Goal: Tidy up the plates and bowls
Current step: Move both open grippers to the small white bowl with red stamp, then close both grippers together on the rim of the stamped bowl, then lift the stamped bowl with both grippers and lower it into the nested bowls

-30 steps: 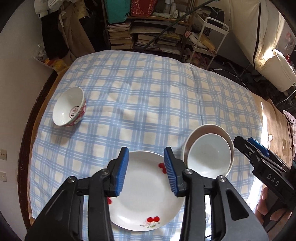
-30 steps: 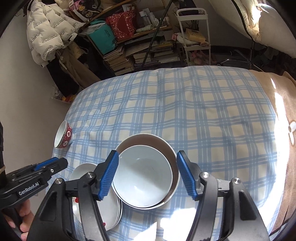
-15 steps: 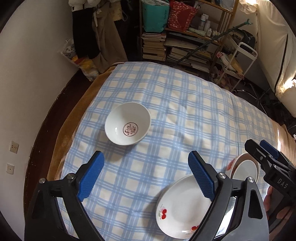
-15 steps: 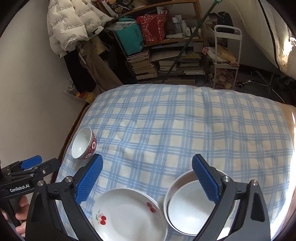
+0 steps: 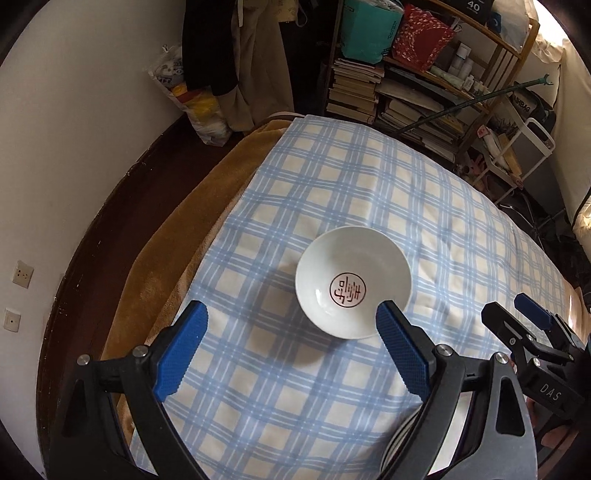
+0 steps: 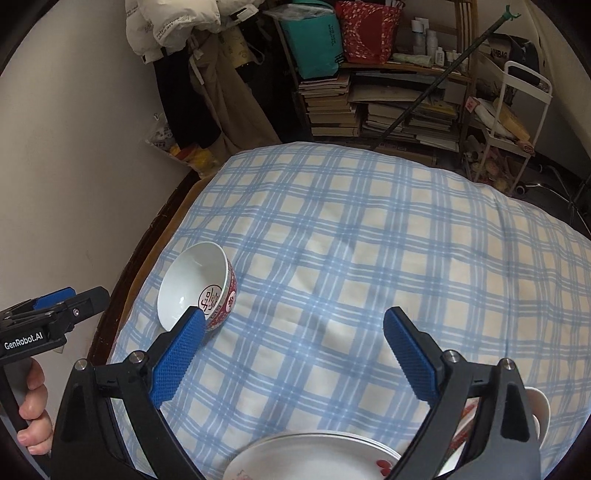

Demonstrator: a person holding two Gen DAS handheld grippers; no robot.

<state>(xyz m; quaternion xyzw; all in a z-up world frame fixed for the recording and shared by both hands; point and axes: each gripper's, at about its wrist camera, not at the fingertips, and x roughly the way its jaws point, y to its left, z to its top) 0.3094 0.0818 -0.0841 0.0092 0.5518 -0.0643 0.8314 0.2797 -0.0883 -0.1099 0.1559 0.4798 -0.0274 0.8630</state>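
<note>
Left-wrist view first: we see our left hand-held gripper (image 5: 290, 354) with its blue pads spread wide and nothing between them — the jaws have just been opening. Beyond its right pad, a white bowl (image 5: 352, 282) sits upright on the blue-and-cream checked bedspread (image 5: 369, 192), with a red seal-like character printed inside its bottom. At the right edge the other tool's body reads "DAS" in pale letters.

From the right-wrist view, our right hand-held gripper (image 6: 293, 349) is likewise wide apart and empty, its jaws having just been opening too. The same bowl lies near the bed's left edge, just past the left pad, showing a red patterned outside. Stacked white plates (image 6: 314, 456) with small red fruit marks sit at the near edge, and a further white dish (image 6: 539, 406) peeks out at the near right. The tool at far left reads "GenRobot.AI", held by a hand (image 6: 33, 410).

A brown blanket (image 5: 177, 229) shows under the bedspread's left side — beyond it, dark wooden floor. Against the far wall stand shelves of stacked books (image 6: 332, 107), a teal bag (image 6: 314, 40), a red bag (image 6: 365, 29) and a white trolley (image 6: 517, 107).
</note>
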